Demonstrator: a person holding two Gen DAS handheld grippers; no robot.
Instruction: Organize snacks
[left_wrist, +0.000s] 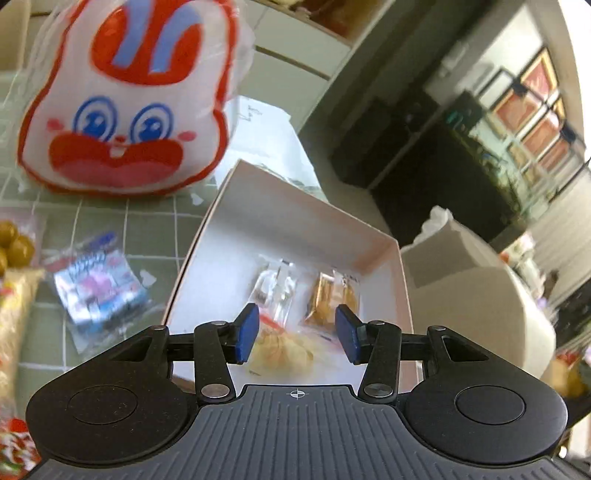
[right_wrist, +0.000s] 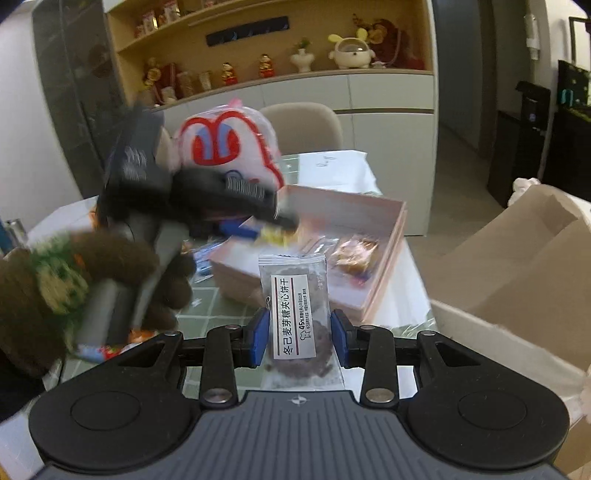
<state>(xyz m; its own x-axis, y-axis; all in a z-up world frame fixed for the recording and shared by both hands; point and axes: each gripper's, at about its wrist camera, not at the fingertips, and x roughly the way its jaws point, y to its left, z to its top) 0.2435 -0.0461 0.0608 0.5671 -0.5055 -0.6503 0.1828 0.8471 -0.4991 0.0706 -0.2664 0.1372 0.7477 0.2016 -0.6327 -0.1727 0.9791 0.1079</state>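
A pink box (left_wrist: 207, 236) lies open on the green tiled table and holds several small snack packets. My left gripper (left_wrist: 297, 334) is open above the box, over a yellow snack packet (left_wrist: 280, 350) lying in it; a clear packet (left_wrist: 273, 288) and an orange packet (left_wrist: 332, 295) lie beyond. In the right wrist view my right gripper (right_wrist: 300, 339) is shut on a clear biscuit packet (right_wrist: 295, 314) with a white label, held upright in front of the box (right_wrist: 384, 266). The blurred left gripper (right_wrist: 221, 199) reaches over the box's left side.
A big rabbit-face bag (left_wrist: 122, 99) stands behind the box. Loose snack packets (left_wrist: 99, 291) lie left of the box on the table (left_wrist: 155, 229). An open cardboard carton (right_wrist: 517, 266) stands to the right. A chair and shelves stand behind the table.
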